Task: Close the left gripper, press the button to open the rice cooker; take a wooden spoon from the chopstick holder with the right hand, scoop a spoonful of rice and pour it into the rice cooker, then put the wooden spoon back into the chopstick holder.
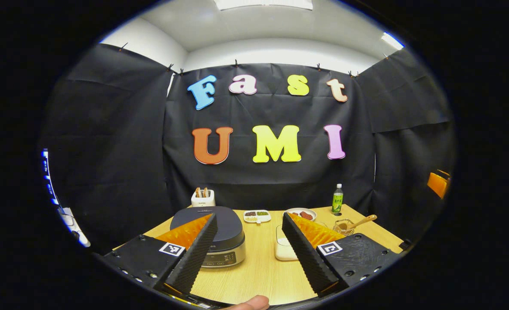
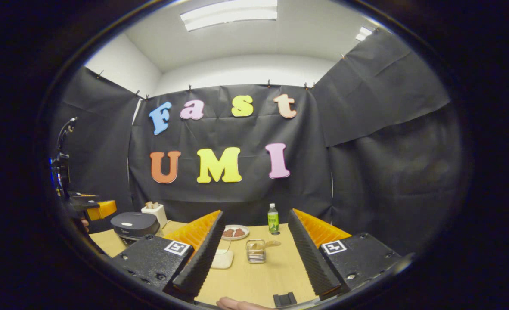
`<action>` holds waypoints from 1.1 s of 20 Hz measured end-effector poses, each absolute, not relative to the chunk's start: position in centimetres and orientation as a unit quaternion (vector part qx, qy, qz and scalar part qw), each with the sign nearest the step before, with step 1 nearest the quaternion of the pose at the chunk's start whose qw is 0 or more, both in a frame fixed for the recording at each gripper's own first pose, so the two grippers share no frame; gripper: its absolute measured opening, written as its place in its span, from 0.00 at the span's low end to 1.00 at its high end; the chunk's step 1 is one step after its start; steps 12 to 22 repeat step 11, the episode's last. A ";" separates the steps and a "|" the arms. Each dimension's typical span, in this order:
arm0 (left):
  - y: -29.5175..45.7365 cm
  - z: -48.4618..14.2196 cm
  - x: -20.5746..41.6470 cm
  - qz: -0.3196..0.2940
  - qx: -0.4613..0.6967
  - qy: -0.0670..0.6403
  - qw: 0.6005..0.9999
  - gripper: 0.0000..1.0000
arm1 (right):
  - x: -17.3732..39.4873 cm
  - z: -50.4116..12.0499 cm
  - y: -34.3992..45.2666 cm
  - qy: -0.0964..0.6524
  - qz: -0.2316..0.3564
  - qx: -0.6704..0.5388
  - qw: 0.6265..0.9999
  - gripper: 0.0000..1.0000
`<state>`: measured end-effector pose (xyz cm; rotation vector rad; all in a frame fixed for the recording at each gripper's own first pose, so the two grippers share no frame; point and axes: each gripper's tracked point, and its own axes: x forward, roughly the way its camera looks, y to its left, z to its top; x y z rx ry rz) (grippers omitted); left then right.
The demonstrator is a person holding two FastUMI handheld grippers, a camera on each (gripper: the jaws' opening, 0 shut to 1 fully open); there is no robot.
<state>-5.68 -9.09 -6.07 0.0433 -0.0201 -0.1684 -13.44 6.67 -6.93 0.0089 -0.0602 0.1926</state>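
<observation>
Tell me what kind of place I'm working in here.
Likely a staged recording booth set up as a kitchen table, not a real kitchen: black cloth walls on all sides, and a wooden table laid with a rice cooker, toaster and bottle.

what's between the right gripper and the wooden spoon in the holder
Nothing visible. In the right gripper view the right gripper is open, and the chopstick holder with the wooden spoon sits straight ahead between its fingers, with only bare table before it. The white rice container lies off to the left.
</observation>
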 end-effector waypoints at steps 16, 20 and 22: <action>-8.3 -5.5 -9.5 -0.085 0.030 -0.049 0.995 0.96 | -13.6 -6.4 8.7 -0.028 0.105 -0.006 0.994 0.94; -8.3 -5.5 -9.5 -0.085 0.030 -0.049 0.995 0.96 | -13.6 -6.4 8.7 -0.028 0.105 -0.006 0.994 0.94; -8.3 -5.5 -9.5 -0.085 0.030 -0.049 0.995 0.96 | -13.6 -6.4 8.7 -0.028 0.105 -0.006 0.994 0.94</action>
